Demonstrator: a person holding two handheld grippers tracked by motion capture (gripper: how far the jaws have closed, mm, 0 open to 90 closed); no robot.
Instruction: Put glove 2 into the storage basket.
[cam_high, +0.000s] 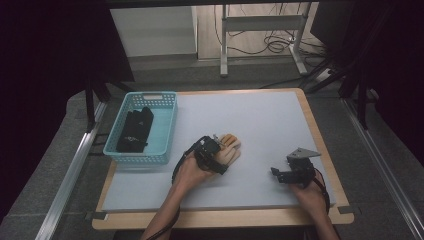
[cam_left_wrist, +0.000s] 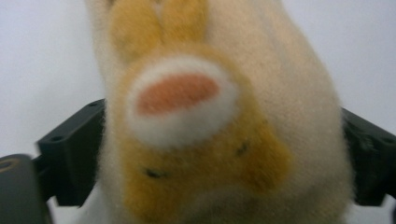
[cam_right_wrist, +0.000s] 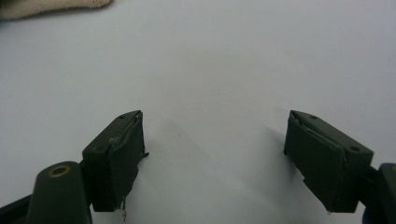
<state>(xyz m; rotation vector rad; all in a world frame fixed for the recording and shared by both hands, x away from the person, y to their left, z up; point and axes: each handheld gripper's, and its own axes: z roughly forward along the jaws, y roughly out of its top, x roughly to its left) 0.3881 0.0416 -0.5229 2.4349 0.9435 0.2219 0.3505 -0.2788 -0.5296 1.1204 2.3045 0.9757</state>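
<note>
A: Basket (cam_high: 141, 131) first, at the table's left edge: turquoise plastic lattice, rectangular, with something black and soft-looking (cam_high: 135, 130) lying inside. Cloth, maybe; too small to tell.

B: And just past the basket's near right corner?

A: The left gripper (cam_high: 214, 155), black and angular, set around the plush toy (cam_high: 230, 150) near the middle of the table (cam_high: 260, 125). The left gripper view puts us right on it: fuzzy cream pile, a golden-yellow patch, a white oval ring with a smooth orange-pink centre (cam_left_wrist: 177, 93), two small dark stitched marks below it.

B: How are the jaws placed?

A: One black block on either side of the toy (cam_left_wrist: 289, 93), both pressed against the fur. It's clamped on the plush, which lies on the pale matte mat (cam_high: 250, 115) that covers the wooden tabletop.

B: Moving right?

A: The right gripper (cam_high: 276, 173), near the table's front right corner, well apart from the toy, grey three-cornered plate on top. In its own view (cam_right_wrist: 212, 154) the jaws stand wide, with bare smooth mat between them. The pads (cam_right_wrist: 126, 154) look rubbery, slightly ragged at the edges.

B: Anything else there?

A: A sliver of cream fur (cam_right_wrist: 46, 7) at the top left corner of that view.
</note>
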